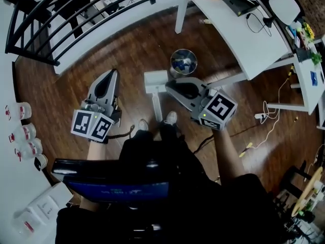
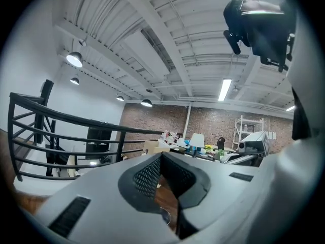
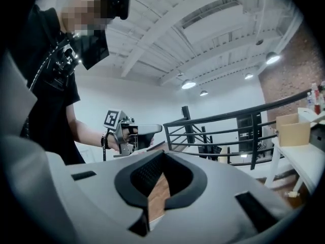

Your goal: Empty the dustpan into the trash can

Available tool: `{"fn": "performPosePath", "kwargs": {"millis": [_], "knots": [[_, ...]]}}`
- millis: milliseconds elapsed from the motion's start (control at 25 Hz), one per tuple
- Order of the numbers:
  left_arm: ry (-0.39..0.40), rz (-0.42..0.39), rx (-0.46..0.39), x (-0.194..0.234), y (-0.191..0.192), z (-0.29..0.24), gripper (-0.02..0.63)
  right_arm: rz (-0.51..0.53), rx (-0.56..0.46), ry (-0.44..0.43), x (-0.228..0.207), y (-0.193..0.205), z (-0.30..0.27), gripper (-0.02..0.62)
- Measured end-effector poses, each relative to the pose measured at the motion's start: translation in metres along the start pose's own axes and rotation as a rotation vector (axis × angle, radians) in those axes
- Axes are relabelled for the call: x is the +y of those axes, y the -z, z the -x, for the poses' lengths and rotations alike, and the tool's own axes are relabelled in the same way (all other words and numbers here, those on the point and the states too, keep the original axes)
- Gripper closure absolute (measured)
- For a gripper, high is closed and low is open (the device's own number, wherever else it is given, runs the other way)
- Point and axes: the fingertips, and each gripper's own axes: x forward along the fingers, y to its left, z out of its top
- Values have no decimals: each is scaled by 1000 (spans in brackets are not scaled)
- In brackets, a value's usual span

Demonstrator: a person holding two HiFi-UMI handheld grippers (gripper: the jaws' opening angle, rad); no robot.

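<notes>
1. Closest to the lens is the person's black clothing (image 1: 167, 187), filling the bottom of my head view.
2. Left gripper (image 1: 110, 75): fingers clenched together with nothing in them, just dark brown wooden floor (image 1: 137, 50) past the tips.
3. Right gripper (image 1: 171, 87): squeezed shut too, and empty.
4. White long-handled dustpan (image 1: 154, 80) is just beside my right fingertips, between the two grippers, not gripped.
5. Round metal trash can (image 1: 172, 61) sits just beyond the right fingertips, well apart from the left ones.

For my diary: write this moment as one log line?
left gripper: shut, empty | right gripper: shut, empty | dustpan: ungripped, beside trash can
</notes>
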Motion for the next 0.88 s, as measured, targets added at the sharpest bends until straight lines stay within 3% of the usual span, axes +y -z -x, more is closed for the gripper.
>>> {"fn": "performPosePath", "kwargs": {"millis": [160, 560, 880], "knots": [[23, -29, 23, -6, 2, 17, 604, -37, -8, 16, 17, -1, 0, 595], [31, -32, 23, 30, -13, 94, 603, 25, 80, 111, 76, -4, -40, 595], [88, -18, 32, 19, -11, 103, 603, 61, 54, 193, 106, -12, -41, 595]]}}
